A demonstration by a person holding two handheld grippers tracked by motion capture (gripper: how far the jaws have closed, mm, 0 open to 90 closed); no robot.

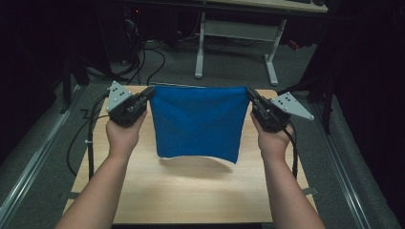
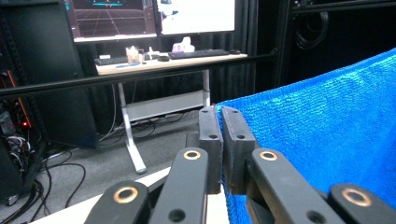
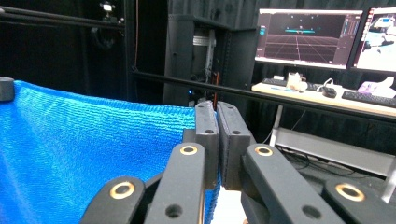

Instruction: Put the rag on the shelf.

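the blue cloth (image 1: 198, 121) hangs in the air above the wooden worktop (image 1: 191, 195), stretched between two claws that pinch its top corners. its upper edge sags a little in the middle, and its lower edge hangs free just clear of the worktop, casting a soft shadow on the wood below it (the right bottom corner hangs lower than the left). in the high view the cloth sits over the far half of the worktop, roughly centred between the side edges.

at the cloth's top left corner the left claw (image 1: 149, 93) is clamped on the fabric; in the left gripper view the left claw's two black jaws stand pressed together with the cloth's corner caught between them, and the cloth (image 2: 322, 135) spreads away to the right. at the cloth's top right corner the right claw (image 1: 250, 94) is likewise clamped on the fabric; in the right gripper view the jaws are together on the corner and the cloth (image 3: 84, 149) runs off to the left.

a hand holds each claw from below the cloth's corners, the left hand (image 1: 123, 136) and the right hand (image 1: 273, 140), with forearms reaching back over the near part of the worktop. cables trail down from both claws beside the cloth.

beyond the cloth stands a white-legged desk (image 2: 168, 63) with keyboards and monitors (image 3: 306, 37) on it.
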